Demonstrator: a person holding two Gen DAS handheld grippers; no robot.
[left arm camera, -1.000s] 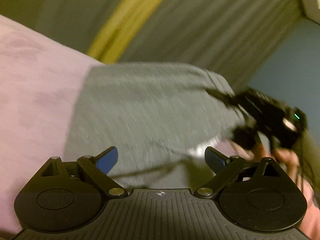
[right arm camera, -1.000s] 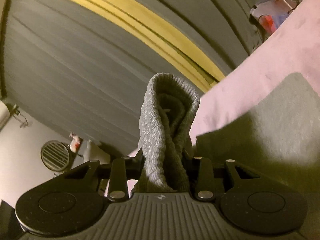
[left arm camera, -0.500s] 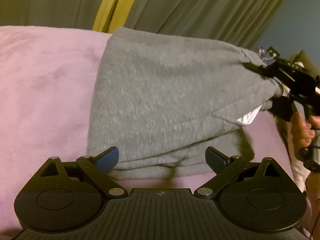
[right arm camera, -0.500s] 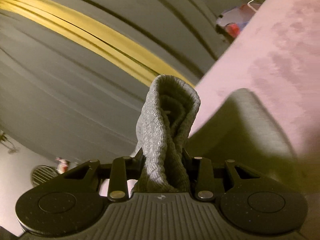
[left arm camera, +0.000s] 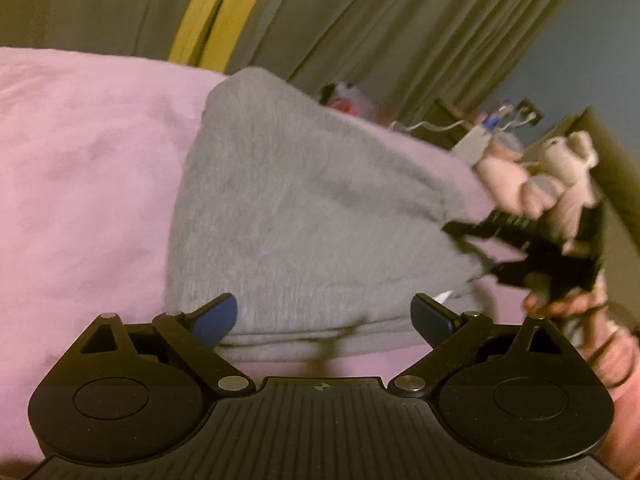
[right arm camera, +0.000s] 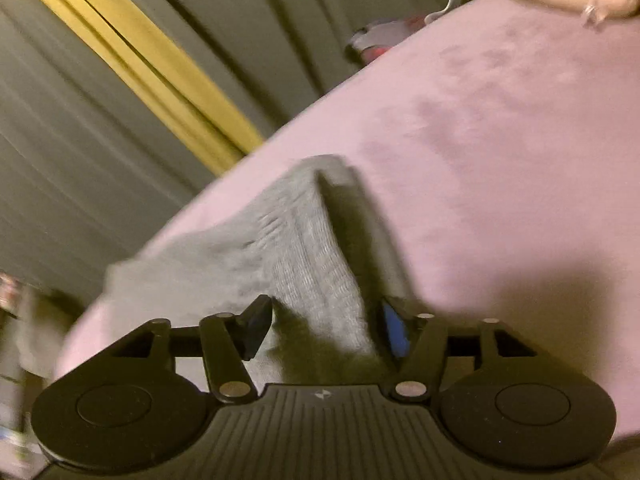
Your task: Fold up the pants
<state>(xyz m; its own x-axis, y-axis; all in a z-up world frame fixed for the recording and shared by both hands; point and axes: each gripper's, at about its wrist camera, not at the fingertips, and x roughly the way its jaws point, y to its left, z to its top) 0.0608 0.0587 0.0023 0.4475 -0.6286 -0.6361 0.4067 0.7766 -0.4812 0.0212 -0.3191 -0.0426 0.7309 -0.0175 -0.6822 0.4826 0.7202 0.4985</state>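
Right gripper (right arm camera: 324, 328) has lowered and parted its fingers off the pants (left arm camera: 304, 216) — left gripper (left arm camera: 324, 316) gapes empty at 6 o'clock; withdraw straight, avoiding snags.

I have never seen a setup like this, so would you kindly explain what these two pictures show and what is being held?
There is no robot here: a person holds a two-finger gripper in each hand, and each carries a fisheye camera looking forward along its fingers. The left view shows the left gripper open, holding nothing, above grey pants folded on a pink blanket. At that view's right edge you see the right gripper from outside, in the person's hand. The right view looks along that gripper: its fingers stand apart with the pants' edge between them, so it seems to be letting go.
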